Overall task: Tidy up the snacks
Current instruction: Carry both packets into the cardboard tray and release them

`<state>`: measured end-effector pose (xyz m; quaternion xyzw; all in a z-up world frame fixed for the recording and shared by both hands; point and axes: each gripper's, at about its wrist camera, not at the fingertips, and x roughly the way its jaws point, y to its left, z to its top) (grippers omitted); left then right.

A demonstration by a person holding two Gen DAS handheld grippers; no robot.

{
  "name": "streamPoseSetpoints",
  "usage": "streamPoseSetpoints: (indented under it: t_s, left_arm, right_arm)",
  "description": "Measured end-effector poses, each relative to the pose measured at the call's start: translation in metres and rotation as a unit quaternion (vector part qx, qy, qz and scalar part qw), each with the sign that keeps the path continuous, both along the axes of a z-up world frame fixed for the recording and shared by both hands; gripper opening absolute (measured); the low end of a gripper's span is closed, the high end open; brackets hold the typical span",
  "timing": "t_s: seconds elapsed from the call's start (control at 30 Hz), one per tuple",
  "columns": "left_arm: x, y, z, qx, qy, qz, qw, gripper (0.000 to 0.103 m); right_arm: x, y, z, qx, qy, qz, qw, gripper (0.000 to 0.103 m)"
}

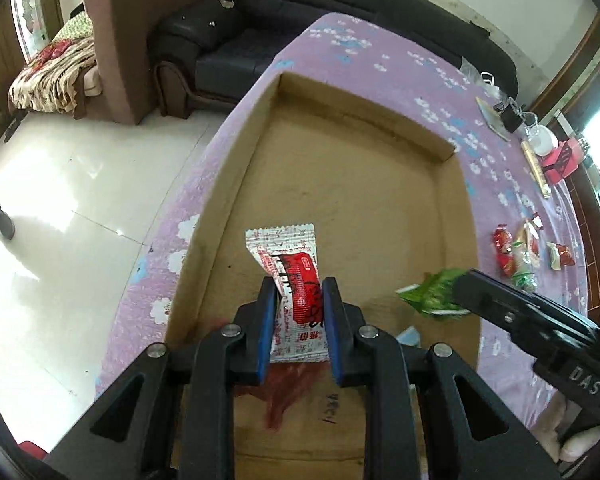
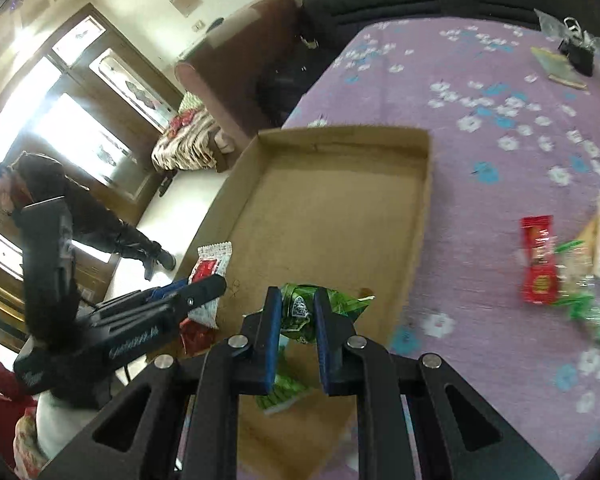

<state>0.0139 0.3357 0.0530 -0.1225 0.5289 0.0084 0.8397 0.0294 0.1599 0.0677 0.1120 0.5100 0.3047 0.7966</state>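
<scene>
My left tool is clamped on a red-and-white snack packet, its blue pads pressed against the packet's two sides, and the packet sticks out ahead of the tips over the cardboard tray. The tray lies directly under and ahead of this tool, its floor bare beyond the packet. Below the tool, close to its base, I see a dark red wrapper lying in the tray's near end.

My right tool is clamped on a crumpled green packet, which bulges out past the tips to the right, over the tray's near right part. Under this tool another green packet lies in the tray.

From the left wrist view, the right tool comes in from the right with the green packet at its tip; from the right wrist view, the left tool sits to the left with its packet.

Off to the right of both tools, well apart from the tray, a loose cluster of red and green snacks lies on the purple flowered worktop. A person stands far left on the floor.
</scene>
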Motion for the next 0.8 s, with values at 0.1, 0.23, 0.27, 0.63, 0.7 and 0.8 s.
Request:
streamPoseSetpoints:
  t_s: [0.1,0.23,0.27,0.63,0.7,0.8]
  left_arm:
    - [0.001,0.005,-0.004,0.003,0.009,0.002,1.0000,0.025]
    - [-0.005,0.011,0.002,-0.015,0.001,0.000,0.9999,0.030]
    - [-0.008,0.013,0.006,-0.018,-0.004,0.000,0.9998,0.031]
    - [-0.030,0.006,0.059,-0.027,-0.066,0.022,0.9972,0.053]
    - [-0.034,-0.003,0.067,-0.029,-0.076,0.024,0.9964,0.061]
    - [-0.040,-0.022,0.077,-0.026,-0.093,0.023,0.9951,0.062]
  right_arm:
    - [0.006,0.016,-0.010,-0.007,0.005,0.003,1.000,0.014]
    - [0.005,0.031,-0.016,-0.023,0.000,0.017,1.000,0.015]
    - [0.005,0.034,-0.016,-0.025,0.001,0.022,0.999,0.017]
    - [-0.013,0.028,0.010,-0.036,-0.042,0.028,0.998,0.028]
    - [-0.017,0.017,0.019,-0.028,-0.052,0.022,0.998,0.028]
    - [-0.026,-0.003,0.030,-0.023,-0.068,0.007,0.997,0.028]
